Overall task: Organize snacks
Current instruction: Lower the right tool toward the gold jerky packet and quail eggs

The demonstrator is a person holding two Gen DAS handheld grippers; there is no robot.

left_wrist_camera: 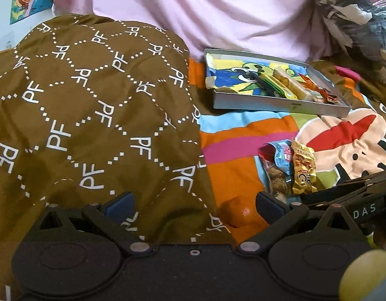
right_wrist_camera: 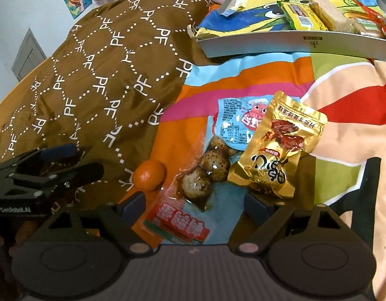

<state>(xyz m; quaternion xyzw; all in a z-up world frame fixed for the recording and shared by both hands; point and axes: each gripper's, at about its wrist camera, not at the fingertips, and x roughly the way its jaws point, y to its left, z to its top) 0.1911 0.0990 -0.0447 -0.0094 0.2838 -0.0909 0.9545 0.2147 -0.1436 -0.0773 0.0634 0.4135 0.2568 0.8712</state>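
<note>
Right wrist view: my right tool (right_wrist_camera: 193,202) stands apart around the egg pack (right_wrist_camera: 205,173), ready to grip; far tray (right_wrist_camera: 268,47) waits. My left tool (left_wrist_camera: 193,200) is apart, idle.

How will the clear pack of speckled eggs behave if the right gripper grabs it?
The egg pack will probably be slippery: its clear film looks glossy and wet with brown liquid inside. Likely floppy at the printed end, lumpy where the eggs bulge. The right gripper stands open around it.
</note>
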